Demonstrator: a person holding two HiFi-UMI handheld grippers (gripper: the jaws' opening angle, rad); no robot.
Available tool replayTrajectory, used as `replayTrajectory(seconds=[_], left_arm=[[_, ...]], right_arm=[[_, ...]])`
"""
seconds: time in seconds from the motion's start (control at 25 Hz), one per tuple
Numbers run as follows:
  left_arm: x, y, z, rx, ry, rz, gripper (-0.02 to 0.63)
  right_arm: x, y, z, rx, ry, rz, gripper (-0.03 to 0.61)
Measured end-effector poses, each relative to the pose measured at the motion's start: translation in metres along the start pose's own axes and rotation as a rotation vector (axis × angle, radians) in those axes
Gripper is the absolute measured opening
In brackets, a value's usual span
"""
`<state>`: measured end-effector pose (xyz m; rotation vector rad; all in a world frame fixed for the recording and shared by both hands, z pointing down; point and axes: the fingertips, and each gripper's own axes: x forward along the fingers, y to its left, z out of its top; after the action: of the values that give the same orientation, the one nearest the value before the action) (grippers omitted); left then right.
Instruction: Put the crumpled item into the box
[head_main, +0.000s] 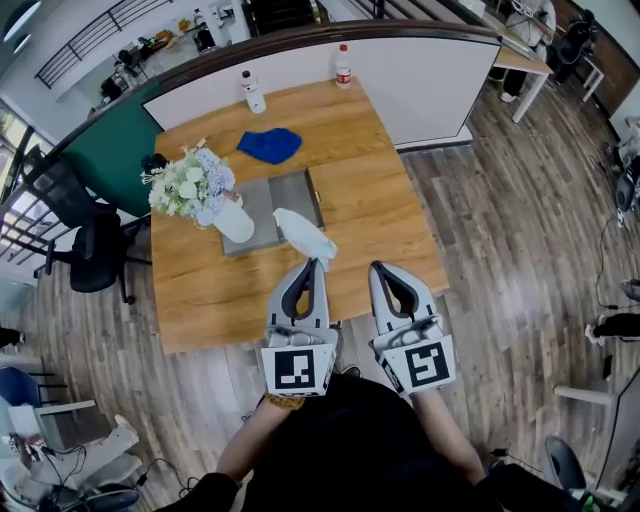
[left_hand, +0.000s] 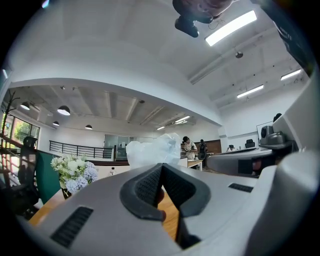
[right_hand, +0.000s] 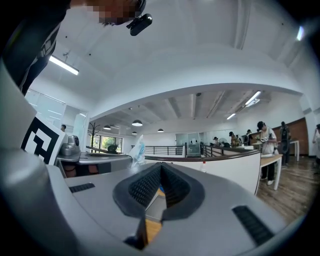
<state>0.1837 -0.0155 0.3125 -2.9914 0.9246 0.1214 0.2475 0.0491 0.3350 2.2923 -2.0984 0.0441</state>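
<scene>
The crumpled item (head_main: 305, 236) is a white, plastic-looking wad, hanging over the near right corner of the flat grey box (head_main: 290, 195) on the wooden table (head_main: 370, 200). My left gripper (head_main: 316, 264) is shut on its near end. In the left gripper view the crumpled item (left_hand: 152, 150) sticks up past the closed tips of the left gripper (left_hand: 161, 166). My right gripper (head_main: 378, 268) is beside the left one, shut and holding nothing. In the right gripper view the right gripper (right_hand: 161, 166) has its jaws together, and the crumpled item (right_hand: 138, 150) shows to the left.
A white vase of flowers (head_main: 195, 185) stands at the box's left edge. A blue cloth (head_main: 269, 145) lies behind the box. Two bottles (head_main: 252, 92) (head_main: 343, 66) stand at the table's far edge. A black chair (head_main: 70, 220) is to the left.
</scene>
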Motion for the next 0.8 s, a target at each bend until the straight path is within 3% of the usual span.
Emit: replayTrajectory(seconds=[0.56, 0.8], left_arm=[[0.046, 0.054, -0.015, -0.022, 0.028, 0.076, 0.023], [0.072, 0.076, -0.025, 0.037, 0.021, 0.079, 0.023]], right_arm=[[0.070, -0.018, 0.004, -0.031, 0.032, 0.036, 0.005], [0.111, -0.009, 0.027, -0.098, -0.011, 0.099, 0.005]])
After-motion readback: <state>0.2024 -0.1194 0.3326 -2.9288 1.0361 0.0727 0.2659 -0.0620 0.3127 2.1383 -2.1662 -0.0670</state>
